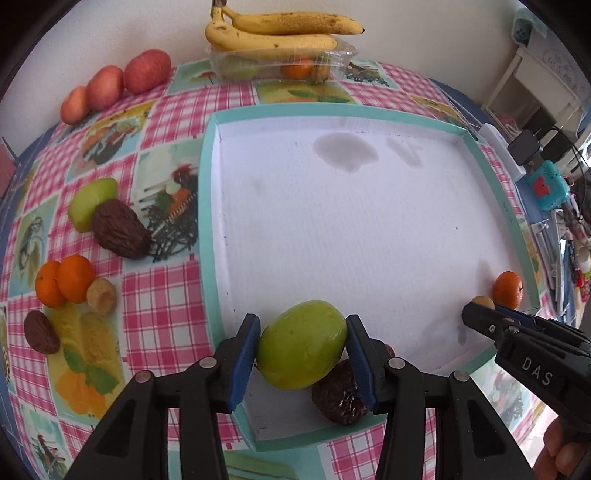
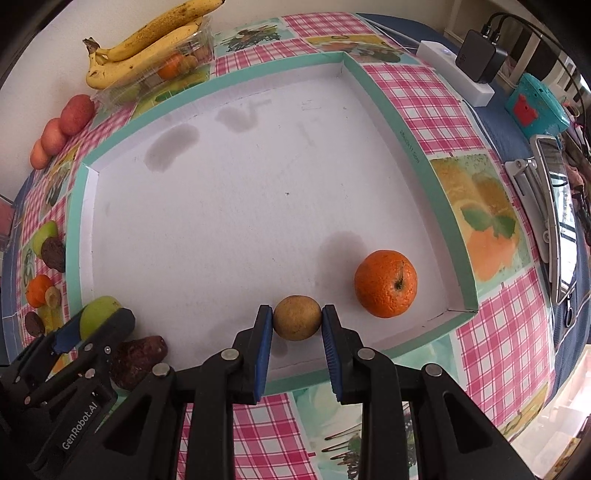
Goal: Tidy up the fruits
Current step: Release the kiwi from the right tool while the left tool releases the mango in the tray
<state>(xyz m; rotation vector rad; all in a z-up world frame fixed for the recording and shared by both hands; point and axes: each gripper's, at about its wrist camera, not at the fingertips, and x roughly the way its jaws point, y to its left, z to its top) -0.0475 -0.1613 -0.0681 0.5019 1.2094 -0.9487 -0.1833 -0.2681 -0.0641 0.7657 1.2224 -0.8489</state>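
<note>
Green fruit (image 1: 301,345): clamped between the blue pads of the left gripper (image 1: 301,354), over the near left corner of the tray (image 1: 208,221).
Dark brown fruit (image 1: 340,393): on the tray floor just under and behind the green fruit.
Small tan fruit (image 2: 297,317): pinched by the right gripper (image 2: 297,325), near the tray's front wall.
Orange (image 2: 386,283): on the tray floor, just right of the tan fruit, in the near right corner.
Loose fruit (image 1: 79,280): oranges, green and brown pieces on the tabletop (image 1: 166,295), left of the tray.
Bananas (image 1: 280,31): on a clear plastic box (image 1: 280,62) beyond the tray's far wall.
Apples (image 1: 110,83): a row of three, beyond the tray's far left corner.
</note>
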